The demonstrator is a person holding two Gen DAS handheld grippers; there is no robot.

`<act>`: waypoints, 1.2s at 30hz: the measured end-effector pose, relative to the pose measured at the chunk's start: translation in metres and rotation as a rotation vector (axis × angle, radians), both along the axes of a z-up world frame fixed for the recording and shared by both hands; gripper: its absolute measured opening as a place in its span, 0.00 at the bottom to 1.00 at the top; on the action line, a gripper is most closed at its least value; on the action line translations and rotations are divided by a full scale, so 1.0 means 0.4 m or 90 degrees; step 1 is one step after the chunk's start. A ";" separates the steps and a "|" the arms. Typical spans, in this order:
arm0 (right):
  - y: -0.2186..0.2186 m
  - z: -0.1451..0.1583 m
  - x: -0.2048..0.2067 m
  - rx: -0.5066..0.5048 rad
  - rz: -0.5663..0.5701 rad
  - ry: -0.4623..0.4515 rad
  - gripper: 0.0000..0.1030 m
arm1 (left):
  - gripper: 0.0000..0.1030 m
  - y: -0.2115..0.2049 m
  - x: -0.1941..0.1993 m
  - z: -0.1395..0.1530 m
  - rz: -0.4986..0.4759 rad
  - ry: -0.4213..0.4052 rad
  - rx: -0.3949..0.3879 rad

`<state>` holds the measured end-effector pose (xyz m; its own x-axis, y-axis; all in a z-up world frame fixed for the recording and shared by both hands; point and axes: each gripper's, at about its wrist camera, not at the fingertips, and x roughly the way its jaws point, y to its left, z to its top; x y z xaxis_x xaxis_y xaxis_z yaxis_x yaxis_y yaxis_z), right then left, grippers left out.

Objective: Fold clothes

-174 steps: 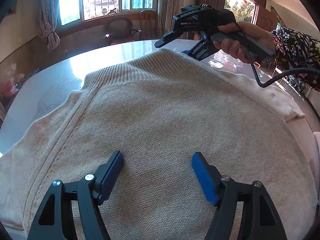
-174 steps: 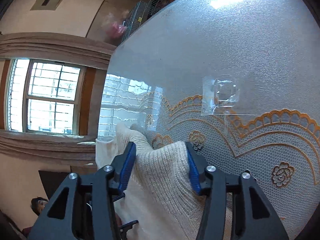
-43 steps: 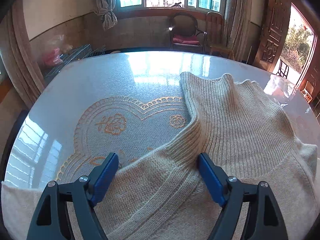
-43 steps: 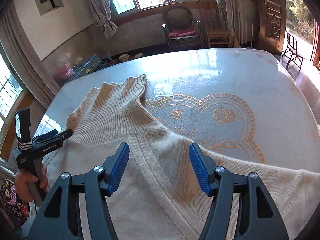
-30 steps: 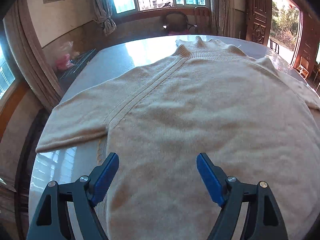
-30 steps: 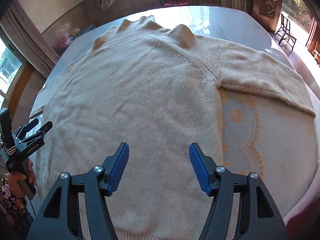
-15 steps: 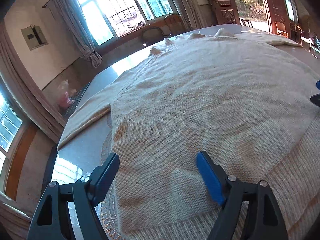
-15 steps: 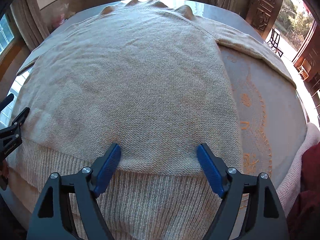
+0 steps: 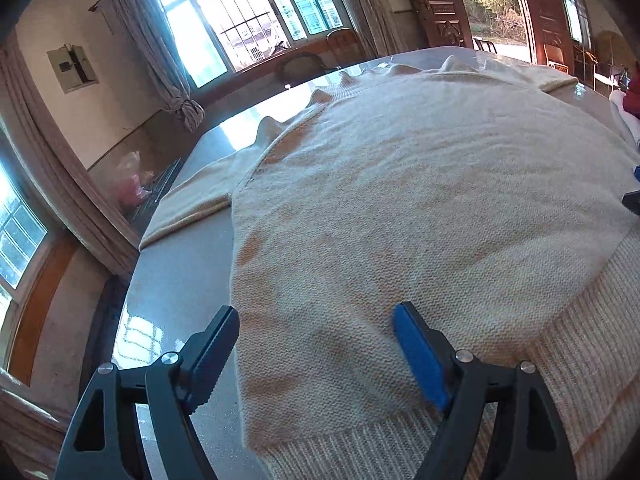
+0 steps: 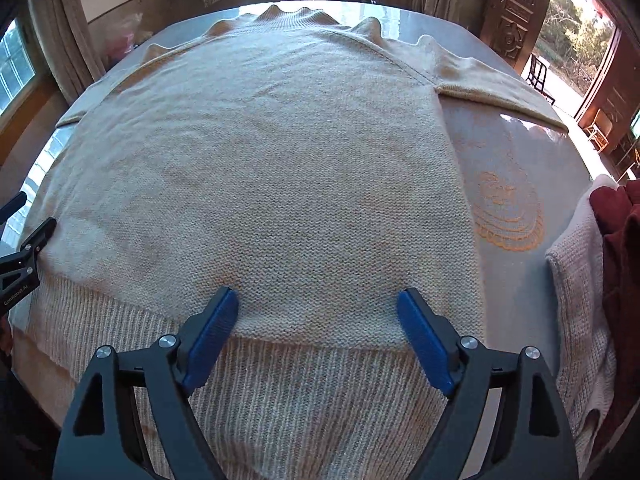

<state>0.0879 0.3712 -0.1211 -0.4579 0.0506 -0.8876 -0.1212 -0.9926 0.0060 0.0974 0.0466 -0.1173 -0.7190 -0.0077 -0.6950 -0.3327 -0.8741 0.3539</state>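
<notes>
Table [image 10: 520, 152] carries the beige sweater [image 10: 280, 140], spread flat, sleeves out to both sides, ribbed hem [image 10: 280, 392] nearest. Risk: the loose knit may stretch or drag off-square if a pinch catches only the top layer (hem is two layers). Left gripper [image 9: 316, 352] and right gripper [image 10: 316, 332] hover low over the hem corners, jaws wide, holding nothing.

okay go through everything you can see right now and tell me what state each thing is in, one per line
Beige sweater: spread flat on the table, unfolded, sleeves out.
Left tongs: open, empty, at the hem.
Right tongs: open, empty, at the hem.
White knit: draped over the table's edge.
</notes>
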 end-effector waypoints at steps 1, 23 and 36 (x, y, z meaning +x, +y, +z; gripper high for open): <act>-0.005 0.000 0.013 0.000 0.000 0.002 0.83 | 0.80 -0.003 0.001 0.000 0.001 0.000 0.001; 0.651 0.146 -0.393 -0.052 -0.265 0.044 0.88 | 0.79 -0.090 -0.717 0.076 0.336 0.017 -0.061; 0.795 0.023 -0.528 0.006 -0.292 -0.007 0.88 | 0.80 -0.077 -0.907 -0.050 0.347 0.010 -0.235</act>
<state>-0.1233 0.6893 -0.1118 -0.3765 0.2544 -0.8908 -0.5480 -0.8365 -0.0073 -0.2655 0.0156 -0.1372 -0.5552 -0.6090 -0.5665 0.1307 -0.7365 0.6637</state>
